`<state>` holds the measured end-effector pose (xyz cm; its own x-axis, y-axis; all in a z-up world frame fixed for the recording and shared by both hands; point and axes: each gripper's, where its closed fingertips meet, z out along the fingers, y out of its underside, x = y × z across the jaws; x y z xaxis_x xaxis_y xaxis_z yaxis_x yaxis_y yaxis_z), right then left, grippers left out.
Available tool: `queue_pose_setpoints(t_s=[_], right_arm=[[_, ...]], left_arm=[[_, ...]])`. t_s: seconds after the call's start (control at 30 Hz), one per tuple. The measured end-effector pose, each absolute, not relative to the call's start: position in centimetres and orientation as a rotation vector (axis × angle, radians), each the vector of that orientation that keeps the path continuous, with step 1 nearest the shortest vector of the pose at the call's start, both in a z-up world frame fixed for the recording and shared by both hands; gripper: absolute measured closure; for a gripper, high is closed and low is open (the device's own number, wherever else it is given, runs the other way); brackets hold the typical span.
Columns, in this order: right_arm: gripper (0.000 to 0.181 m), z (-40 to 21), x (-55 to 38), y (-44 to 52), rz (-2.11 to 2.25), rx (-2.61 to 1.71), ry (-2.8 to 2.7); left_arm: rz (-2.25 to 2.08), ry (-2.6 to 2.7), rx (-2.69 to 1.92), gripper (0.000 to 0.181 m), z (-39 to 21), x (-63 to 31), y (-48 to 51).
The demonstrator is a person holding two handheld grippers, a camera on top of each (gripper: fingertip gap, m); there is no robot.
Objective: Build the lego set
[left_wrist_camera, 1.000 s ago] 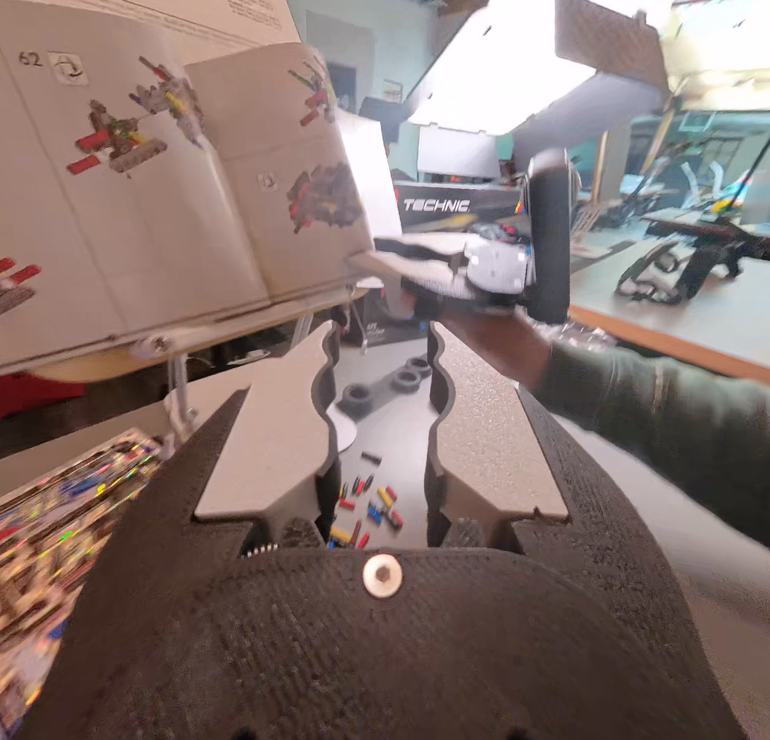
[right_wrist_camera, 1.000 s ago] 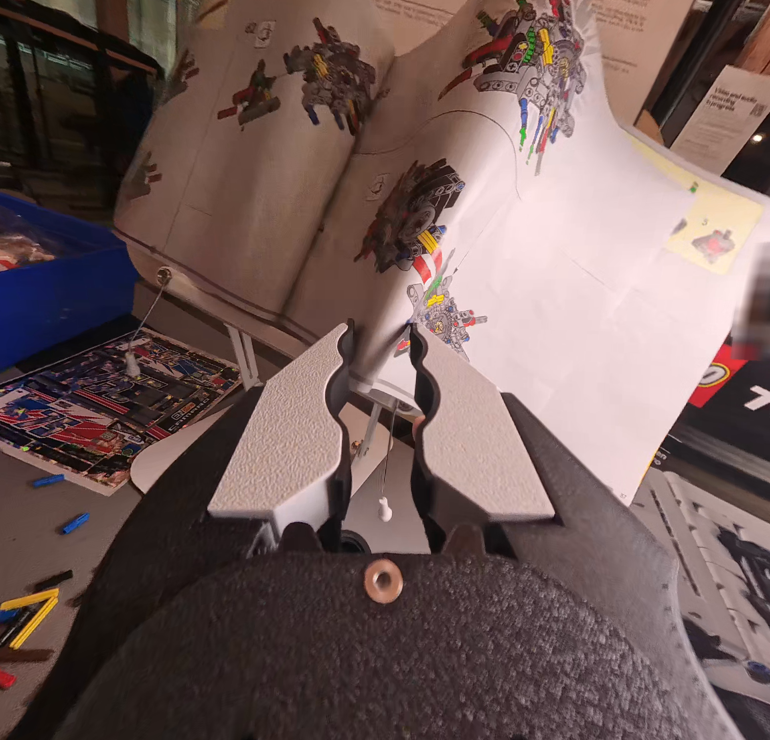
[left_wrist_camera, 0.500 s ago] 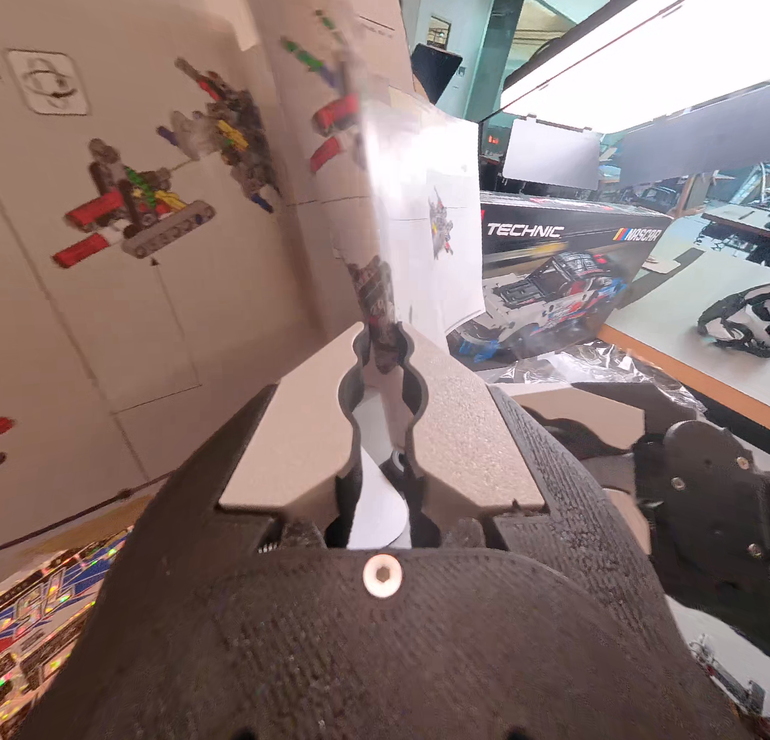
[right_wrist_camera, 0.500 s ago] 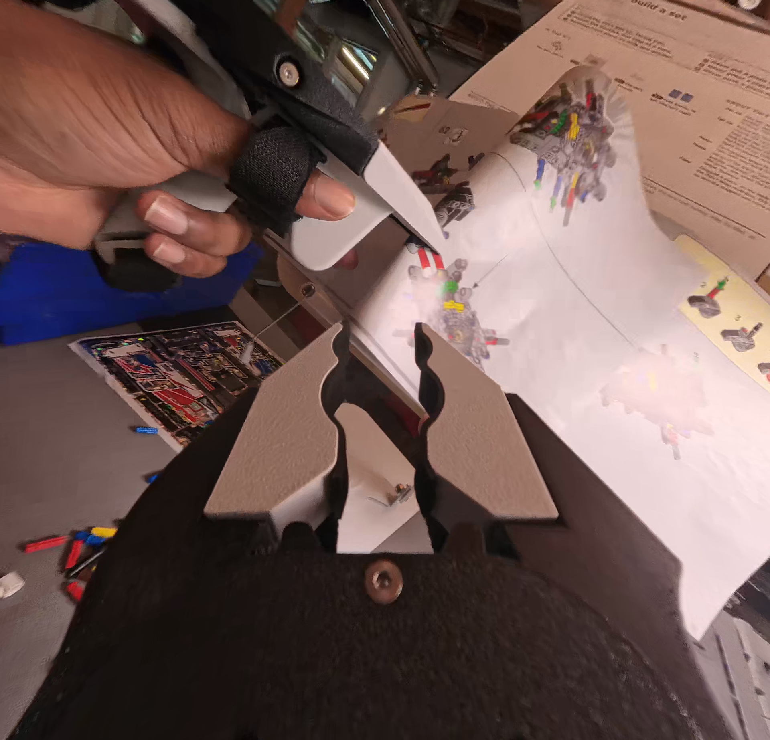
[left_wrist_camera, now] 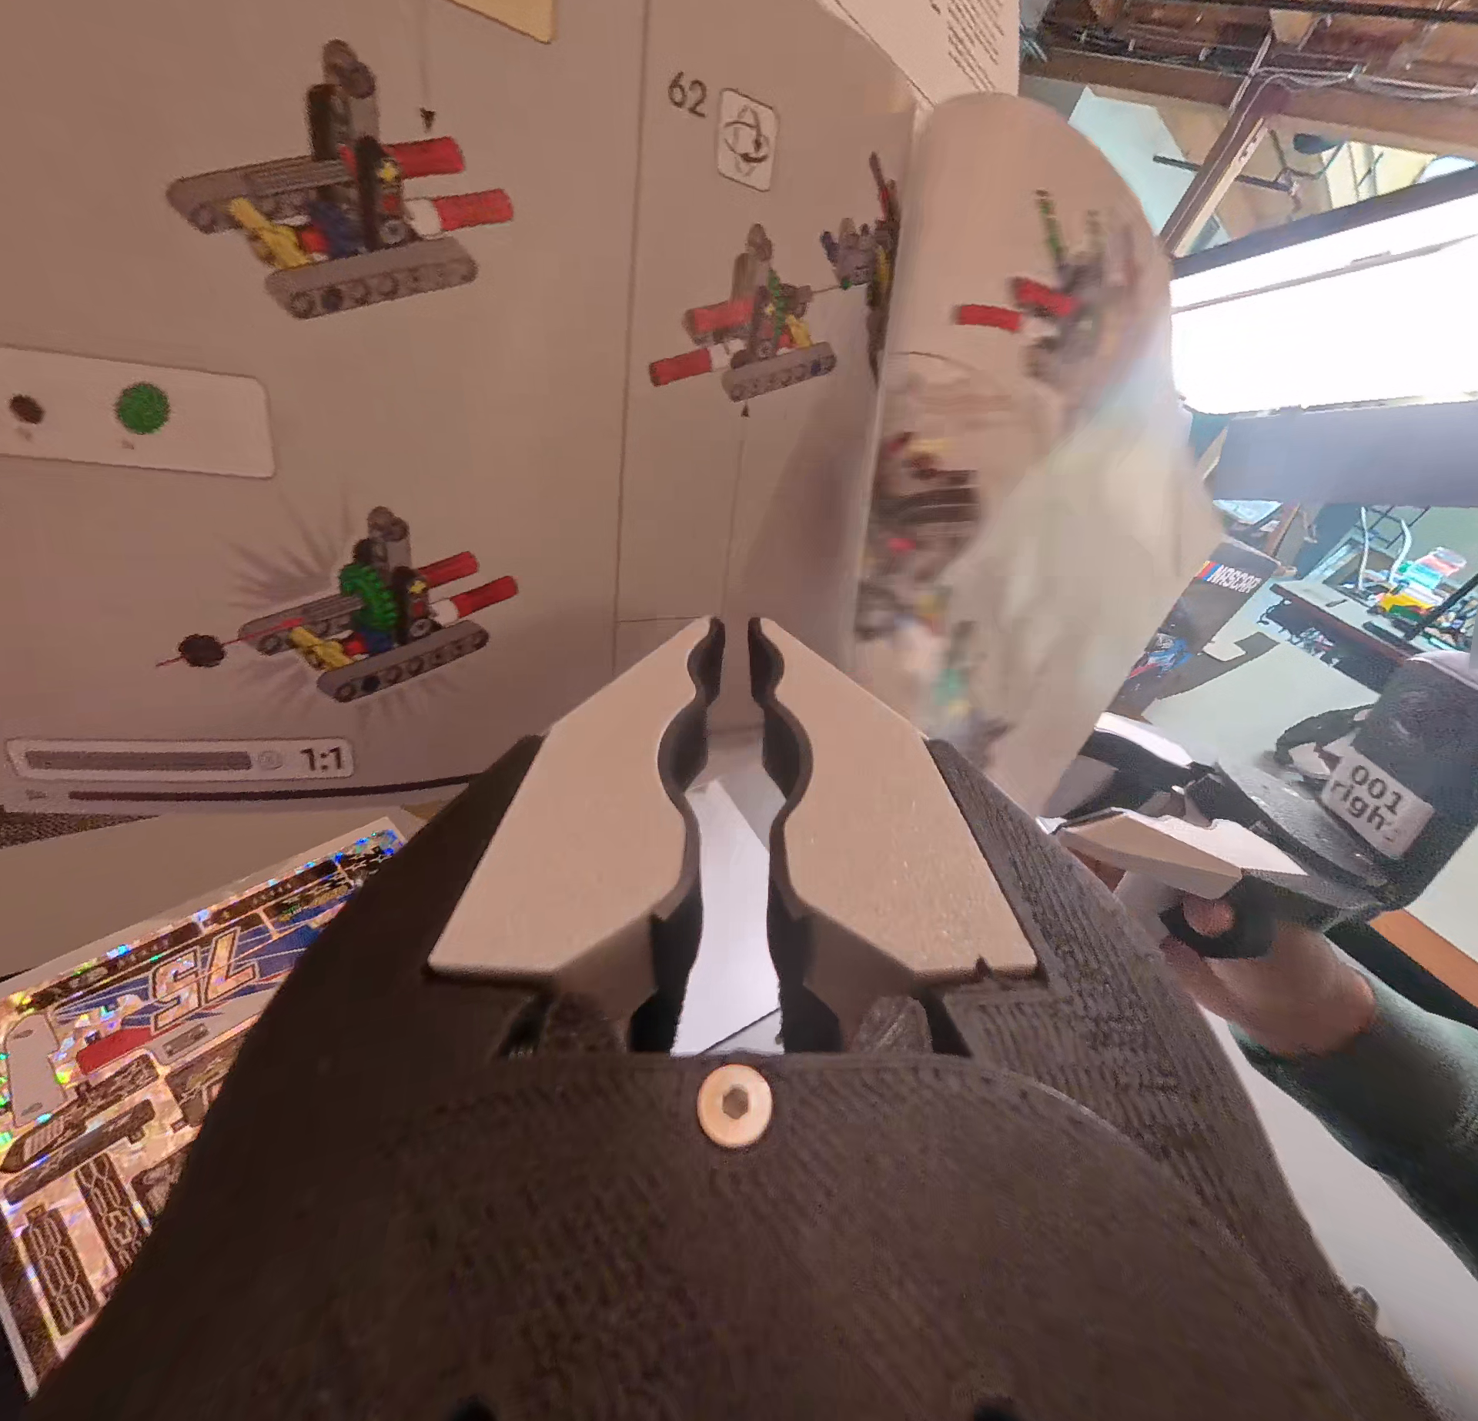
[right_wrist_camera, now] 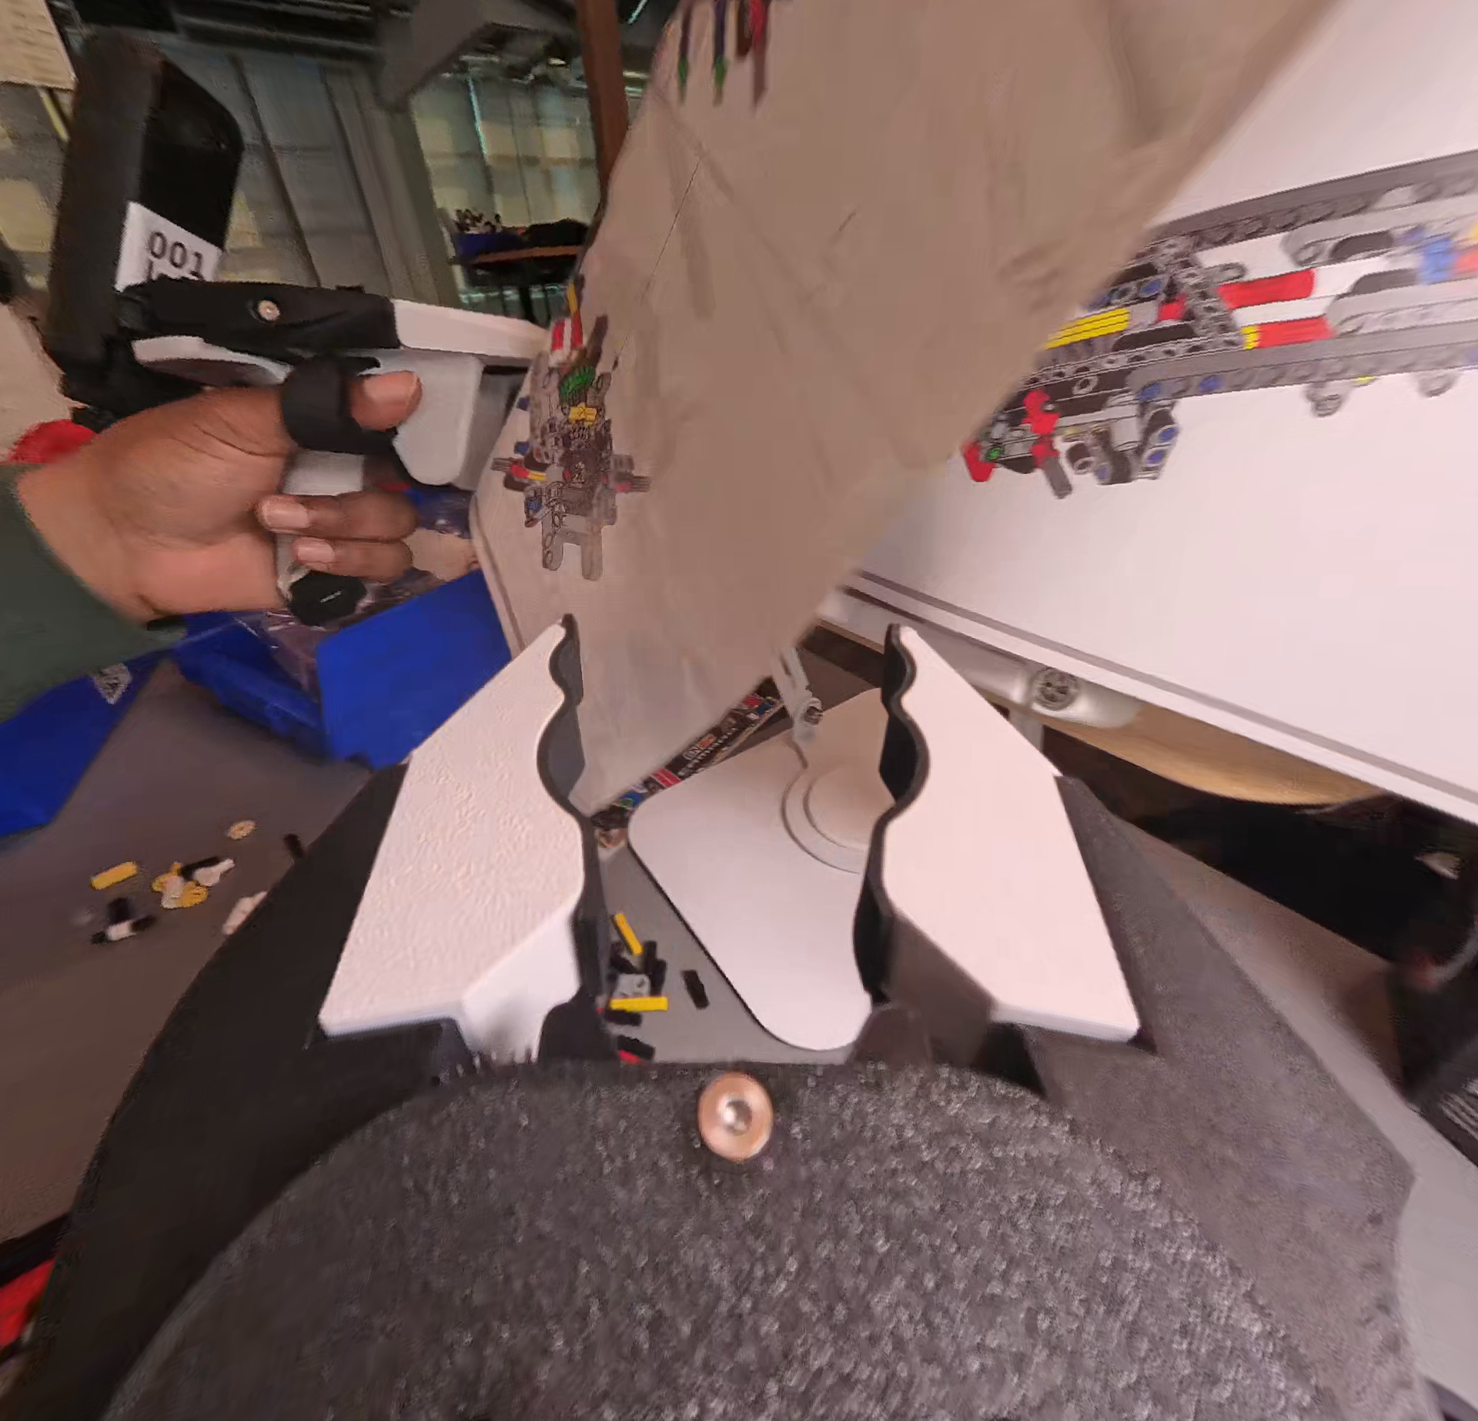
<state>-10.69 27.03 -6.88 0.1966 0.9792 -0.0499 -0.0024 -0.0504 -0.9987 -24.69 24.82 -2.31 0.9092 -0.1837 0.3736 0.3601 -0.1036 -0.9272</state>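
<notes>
The open instruction booklet [left_wrist_camera: 480, 343] stands on a holder right in front of my left gripper [left_wrist_camera: 732, 631]. The left gripper's jaws are almost together, with nothing visible between them. One loose page [left_wrist_camera: 1016, 439] is mid-turn and blurred at the right. In the right wrist view this page [right_wrist_camera: 800, 303] hangs down between the fingers of my right gripper [right_wrist_camera: 729, 639], which is wide open and does not pinch it. The page's lower edge lies beside the left finger [right_wrist_camera: 480, 823]. Each gripper shows in the other's view, the right one [left_wrist_camera: 1184, 855] and the left one [right_wrist_camera: 448, 359], each held by a hand.
A shiny sticker sheet [left_wrist_camera: 120, 1047] lies on the table at the lower left. The holder's white base [right_wrist_camera: 752, 887] is below my right gripper. Small loose Lego pieces [right_wrist_camera: 160, 895] lie on the grey table, more between the right fingers [right_wrist_camera: 636, 975]. A blue bin [right_wrist_camera: 376, 671] stands behind. The left gripper's tips are roughly 15 cm from the right gripper's.
My right gripper has opened wide and the page it pinched now swings free. My left gripper has closed from open to nearly shut and moved up to the booklet.
</notes>
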Motion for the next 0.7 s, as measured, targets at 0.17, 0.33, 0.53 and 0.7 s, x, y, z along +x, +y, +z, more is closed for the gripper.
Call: queue_pose_setpoints(t_s=[0.17,0.33,0.53,0.7], right_arm=[[0.163,-4.9,-13.2,24.5,1.101,-1.218,-1.068],[0.175,-3.5,-16.5,21.2,0.885,-1.061,-1.183],[0.169,-3.6,-20.9,19.5,0.694,-0.985,-1.249],[0.151,-3.5,-23.4,18.1,0.682,-0.950,-1.284]], left_arm=[[-0.471,-0.167,-1.641,0.168,-3.2,-26.3,23.9],[-0.458,-0.031,-1.534,0.142,0.5,-23.7,21.1],[-0.491,0.133,-1.429,0.126,4.7,-19.4,17.3],[-0.378,0.224,-1.505,0.124,3.4,-18.3,16.7]])
